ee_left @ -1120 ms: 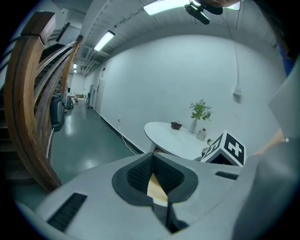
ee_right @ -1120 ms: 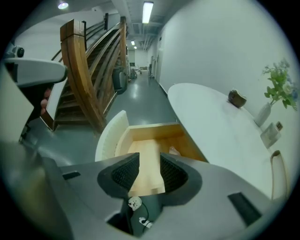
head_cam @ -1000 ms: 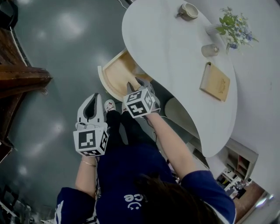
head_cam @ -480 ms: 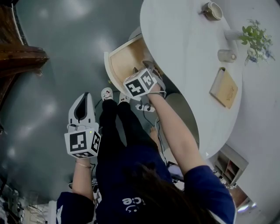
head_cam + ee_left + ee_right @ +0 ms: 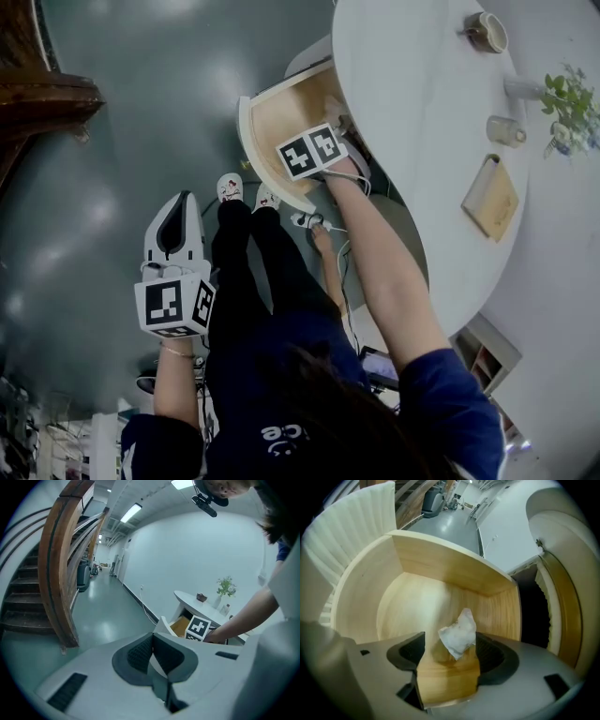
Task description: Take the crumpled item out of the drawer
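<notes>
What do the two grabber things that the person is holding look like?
The left hand-held gripper and the right hand-held gripper look alike: smooth pale grey plastic, with two curved jaws lined with dark ribbed pads. Each carries a white cube printed with black square markers. The person wears a dark blue top with short sleeves.

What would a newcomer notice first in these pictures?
A crumpled white paper lies in the open wooden drawer, between the jaws of the right claw, which have just been opening and do not press it. The left claw hangs shut beside the person's legs, over the floor.
</notes>
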Demonstrator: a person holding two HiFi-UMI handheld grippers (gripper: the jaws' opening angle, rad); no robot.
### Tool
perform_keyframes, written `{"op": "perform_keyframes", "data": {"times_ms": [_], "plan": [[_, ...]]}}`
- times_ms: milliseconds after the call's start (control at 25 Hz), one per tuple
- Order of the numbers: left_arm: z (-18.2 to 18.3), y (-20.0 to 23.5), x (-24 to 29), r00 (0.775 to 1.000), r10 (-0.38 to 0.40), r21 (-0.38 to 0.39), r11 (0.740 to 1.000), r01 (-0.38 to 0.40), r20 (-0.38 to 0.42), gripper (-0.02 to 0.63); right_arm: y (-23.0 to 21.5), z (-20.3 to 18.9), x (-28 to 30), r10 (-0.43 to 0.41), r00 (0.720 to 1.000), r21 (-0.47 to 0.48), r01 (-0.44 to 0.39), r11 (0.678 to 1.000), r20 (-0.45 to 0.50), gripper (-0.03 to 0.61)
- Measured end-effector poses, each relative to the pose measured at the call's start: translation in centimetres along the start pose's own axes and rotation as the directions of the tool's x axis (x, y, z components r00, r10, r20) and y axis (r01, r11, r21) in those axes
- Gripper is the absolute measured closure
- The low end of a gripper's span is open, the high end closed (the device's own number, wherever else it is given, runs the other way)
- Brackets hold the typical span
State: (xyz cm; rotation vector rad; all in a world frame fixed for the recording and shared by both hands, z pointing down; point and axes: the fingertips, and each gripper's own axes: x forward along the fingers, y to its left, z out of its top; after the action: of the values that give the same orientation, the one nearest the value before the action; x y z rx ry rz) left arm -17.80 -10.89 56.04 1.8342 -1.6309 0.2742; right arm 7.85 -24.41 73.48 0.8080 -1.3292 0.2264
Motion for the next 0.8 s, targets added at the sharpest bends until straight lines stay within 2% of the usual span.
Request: {"op": "perform_keyframes", "data": {"times_ms": [320,560,800], "plan": [[-1.1,1.2,0.6,1.000,0.011,-0.003,1.000,-0.011,-0.015,0.609,-1.0,-0.2,3.1,0.026,0.994,-0.054,-0.032,0.998,-0.107,0.204],[-2.1,1.3,0.5,0.999,0.007,-0.003,1.000,-0.007,-0.032,0.609,-2.5,-1.6,5.3,-0.004,0.986,-0.100,-0.013,0.995,-0.168,0.204],[-3.8,1.5,0.4,0.999,0.009,-0.009,1.000,-0.009,-0.051,0.609,-2.0,-1.7,5.8,0.098,0.983,-0.089,-0.113,0.990,-0.157,0.232]]}}
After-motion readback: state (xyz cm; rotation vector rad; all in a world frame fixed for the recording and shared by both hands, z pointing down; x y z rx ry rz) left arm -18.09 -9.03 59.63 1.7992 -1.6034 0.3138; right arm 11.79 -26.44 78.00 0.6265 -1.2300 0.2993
